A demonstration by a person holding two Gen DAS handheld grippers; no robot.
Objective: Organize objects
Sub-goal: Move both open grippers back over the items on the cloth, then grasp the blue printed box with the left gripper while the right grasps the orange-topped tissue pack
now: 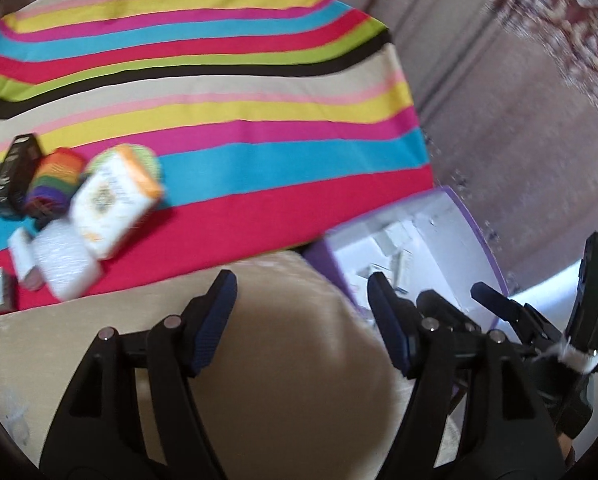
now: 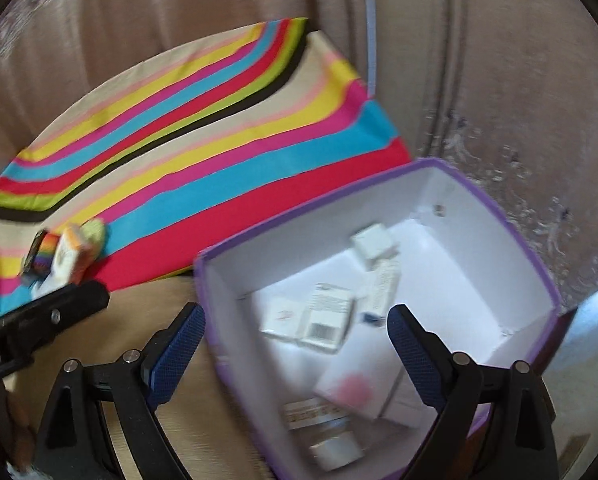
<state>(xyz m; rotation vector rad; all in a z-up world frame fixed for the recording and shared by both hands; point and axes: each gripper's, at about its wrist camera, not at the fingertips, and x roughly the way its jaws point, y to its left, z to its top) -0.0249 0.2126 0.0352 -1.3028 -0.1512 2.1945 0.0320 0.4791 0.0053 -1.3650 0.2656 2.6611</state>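
Observation:
A purple box with a white inside (image 2: 495, 216) stands at the right and holds several small white cartons (image 2: 325, 314). My right gripper (image 2: 295, 344) is open and empty, just above the box's near side. The box also shows in the left wrist view (image 1: 459, 224). My left gripper (image 1: 301, 312) is open and empty over beige cloth. A pile of small items lies at the left on a striped cloth (image 1: 259, 160): a white and orange carton (image 1: 113, 204), a rainbow-striped item (image 1: 53, 184), a black box (image 1: 17, 168) and a white roll (image 1: 65, 264).
The striped cloth (image 2: 203, 128) covers the surface, with beige cloth (image 1: 283, 380) at its near edge. Pinkish upholstery (image 2: 499, 80) rises behind and to the right. The right gripper's body (image 1: 579, 320) shows at the right of the left wrist view.

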